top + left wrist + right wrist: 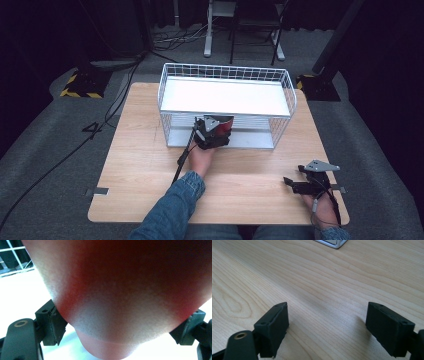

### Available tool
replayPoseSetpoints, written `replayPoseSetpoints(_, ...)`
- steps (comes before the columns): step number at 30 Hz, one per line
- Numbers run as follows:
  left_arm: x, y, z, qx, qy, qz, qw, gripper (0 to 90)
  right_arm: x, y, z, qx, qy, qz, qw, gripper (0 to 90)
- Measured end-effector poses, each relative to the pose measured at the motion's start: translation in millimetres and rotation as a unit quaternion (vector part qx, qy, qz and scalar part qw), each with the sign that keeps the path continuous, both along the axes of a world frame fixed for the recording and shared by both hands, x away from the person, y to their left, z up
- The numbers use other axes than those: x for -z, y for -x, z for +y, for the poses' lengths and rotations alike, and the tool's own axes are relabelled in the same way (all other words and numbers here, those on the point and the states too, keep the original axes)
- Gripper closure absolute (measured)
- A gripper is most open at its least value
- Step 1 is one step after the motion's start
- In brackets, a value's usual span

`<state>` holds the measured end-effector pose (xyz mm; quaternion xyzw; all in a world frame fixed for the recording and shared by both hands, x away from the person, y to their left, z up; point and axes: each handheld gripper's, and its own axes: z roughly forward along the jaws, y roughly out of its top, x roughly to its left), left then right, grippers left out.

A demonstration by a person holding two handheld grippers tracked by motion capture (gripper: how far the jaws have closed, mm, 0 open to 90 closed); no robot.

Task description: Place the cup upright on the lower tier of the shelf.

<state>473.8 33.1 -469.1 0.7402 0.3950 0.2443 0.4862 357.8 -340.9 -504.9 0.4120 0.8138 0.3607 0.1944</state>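
L gripper (214, 131) reaches into wire basket (170, 85), fingers clamping red object (125, 290); R gripper (305, 184) low over table (140, 165), fingers wide, empty

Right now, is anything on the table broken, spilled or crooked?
Nothing stands out. The white wire rack sits straight on the wooden table, with no spill or damage showing. The left gripper holds a red object at the rack's lower shelf, and the right gripper rests open near the table's front edge.
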Motion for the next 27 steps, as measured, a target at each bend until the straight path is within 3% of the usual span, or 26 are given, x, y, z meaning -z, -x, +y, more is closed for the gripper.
replayPoseSetpoints(2, 0.9, -3.9, -4.4, -0.008, 0.016, 0.005, 0.9998, 16.4, 0.0, -0.1, -0.2, 0.000, 0.001, 0.000, 1.0000, 19.1)
replayPoseSetpoints(6, 2.8, -8.4, -7.8, -0.010, 0.014, 0.006, 0.9998, 16.4, 0.0, -0.2, -0.3, 0.000, 0.000, 0.001, 1.0000, 19.1)
replayPoseSetpoints(8, 3.7, -9.9, -10.0, -0.024, 0.011, 0.005, 0.9996, 16.3, -0.1, -0.3, -0.4, 0.000, 0.000, 0.002, 1.0000, 19.0)
replayPoseSetpoints(9, 4.5, -11.2, -12.6, -0.043, 0.012, 0.003, 0.9990, 16.4, -0.1, -0.5, -0.5, 0.000, -0.001, 0.003, 1.0000, 19.1)
replayPoseSetpoints(14, 6.1, -13.5, -16.2, -0.070, 0.009, 0.002, 0.9975, 16.3, -0.1, -0.6, -0.6, 0.000, -0.002, 0.004, 1.0000, 19.1)
replayPoseSetpoints(15, 6.7, -15.0, -15.8, -0.069, -0.004, 0.002, 0.9976, 16.3, 0.0, -0.7, -0.7, 0.000, -0.002, 0.004, 1.0000, 19.1)
replayPoseSetpoints(16, 6.7, -15.0, -15.8, -0.069, -0.004, 0.002, 0.9976, 16.4, 0.0, -0.7, -0.7, 0.000, -0.002, 0.004, 1.0000, 19.1)
replayPoseSetpoints(18, 8.9, -19.5, -15.6, -0.032, -0.006, 0.005, 0.9994, 16.3, -0.1, -0.7, -0.7, 0.000, -0.002, 0.004, 1.0000, 19.0)
replayPoseSetpoints(19, 10.3, -16.6, -17.8, -0.077, -0.013, 0.005, 0.9970, 16.3, 0.0, -0.7, -0.6, 0.000, -0.002, 0.004, 1.0000, 19.1)
replayPoseSetpoints(21, 11.1, -16.6, -18.1, -0.084, -0.016, 0.006, 0.9963, 16.3, -0.1, -0.7, -0.7, 0.000, -0.002, 0.004, 1.0000, 19.1)
replayPoseSetpoints(23, 14.1, -19.9, -17.0, -0.057, -0.014, 0.014, 0.9982, 16.3, -0.1, -0.4, -0.5, 0.000, -0.001, 0.003, 1.0000, 19.2)
replayPoseSetpoints(27, 16.2, -21.4, -16.0, -0.054, -0.011, 0.021, 0.9983, 16.3, -0.1, -0.5, -0.5, 0.000, -0.001, 0.003, 1.0000, 19.2)
